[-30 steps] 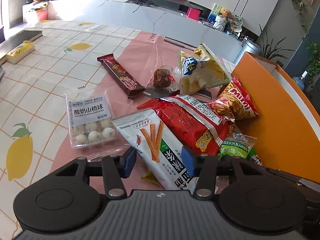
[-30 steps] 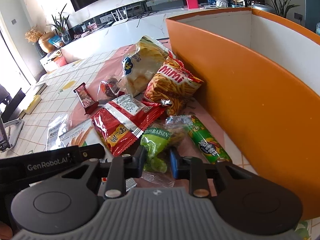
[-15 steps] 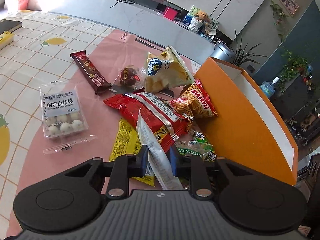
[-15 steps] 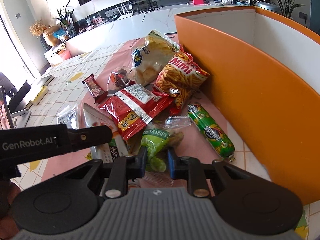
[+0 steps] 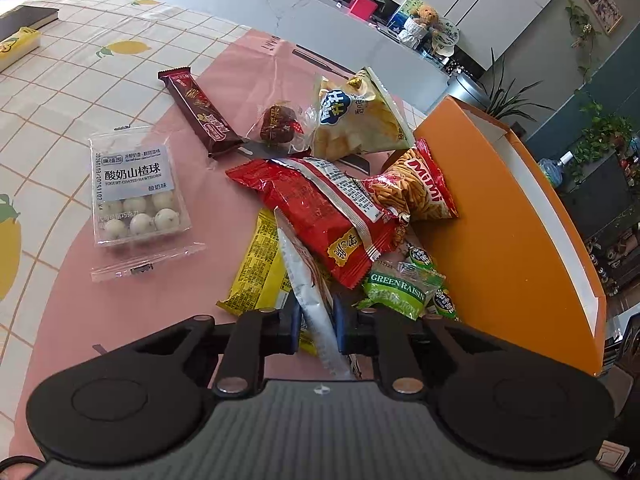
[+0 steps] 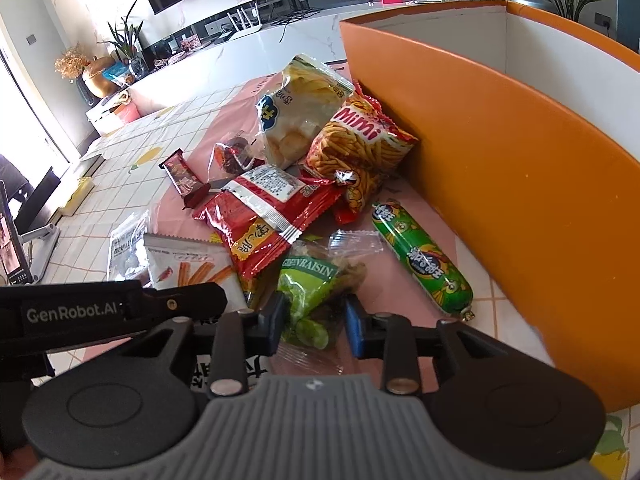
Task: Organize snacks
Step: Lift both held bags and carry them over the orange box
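Note:
My left gripper (image 5: 316,322) is closing on a white stick-snack packet (image 5: 308,280), which stands on edge between its pads, lifted off the pile. My right gripper (image 6: 314,320) straddles a green raisin bag (image 6: 308,288) that lies on the pink mat. Its jaws are opening, and a dark gap shows beside the right pad. The orange box (image 6: 520,160) with white inner walls stands just to the right. The white packet (image 6: 188,268) also shows in the right wrist view, at the lower left.
Piled by the box wall are a red packet (image 5: 320,208), a Mimi bag (image 5: 416,188), a chips bag (image 5: 356,116) and a green sausage (image 6: 420,256). A yellow packet (image 5: 260,272), a hawthorn-ball tray (image 5: 134,192) and a chocolate bar (image 5: 196,112) lie further left.
The left jaws closed on the white packet and tipped it up on edge, uncovering a yellow packet beneath. The right jaws narrowed on the raisin bag, then widened a little.

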`<state>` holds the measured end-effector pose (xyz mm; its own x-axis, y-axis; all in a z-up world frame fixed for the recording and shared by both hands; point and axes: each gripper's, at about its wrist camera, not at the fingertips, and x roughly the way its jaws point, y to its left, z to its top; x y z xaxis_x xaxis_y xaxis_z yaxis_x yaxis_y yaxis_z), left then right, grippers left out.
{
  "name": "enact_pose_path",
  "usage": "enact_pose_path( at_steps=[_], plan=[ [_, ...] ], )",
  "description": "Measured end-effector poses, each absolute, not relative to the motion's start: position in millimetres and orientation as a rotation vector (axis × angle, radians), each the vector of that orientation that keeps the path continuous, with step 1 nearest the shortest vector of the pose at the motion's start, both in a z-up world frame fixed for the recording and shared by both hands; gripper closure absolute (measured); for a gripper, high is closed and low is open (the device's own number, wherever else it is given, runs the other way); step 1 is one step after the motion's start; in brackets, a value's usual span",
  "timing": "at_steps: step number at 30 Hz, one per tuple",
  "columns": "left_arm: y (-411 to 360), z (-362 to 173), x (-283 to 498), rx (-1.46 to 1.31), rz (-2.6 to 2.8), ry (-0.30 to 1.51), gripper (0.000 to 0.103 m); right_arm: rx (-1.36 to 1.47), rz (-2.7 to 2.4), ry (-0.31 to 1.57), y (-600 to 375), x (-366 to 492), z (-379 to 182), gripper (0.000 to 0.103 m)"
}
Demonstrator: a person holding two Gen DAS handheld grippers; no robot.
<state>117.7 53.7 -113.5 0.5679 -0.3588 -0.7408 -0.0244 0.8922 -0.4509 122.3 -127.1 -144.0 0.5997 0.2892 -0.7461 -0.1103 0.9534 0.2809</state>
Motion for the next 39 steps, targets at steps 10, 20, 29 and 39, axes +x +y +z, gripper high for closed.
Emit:
enact_pose_path(
  at_steps=[10, 20, 29, 39],
  plan=[
    [50, -96, 105, -0.36, -0.19, 0.942, 0.091, 0.153, 0.234, 0.864, -126, 106, -130, 0.087],
    [40, -65, 75, -0.27, -0.186, 0.914, 0.093, 0.1, 0.208, 0.83, -133, 63, -106, 0.087],
    [24, -19, 42, -0.215, -0.238, 0.809, 0.093, 0.113, 0.169, 0.729, -159, 18, -66, 0.088],
    [-10, 42, 35, -0.166, -0.366, 0.703, 0.093, 0.003, 0.172, 0.609, -196, 0, 2, 0.088]
  ],
)
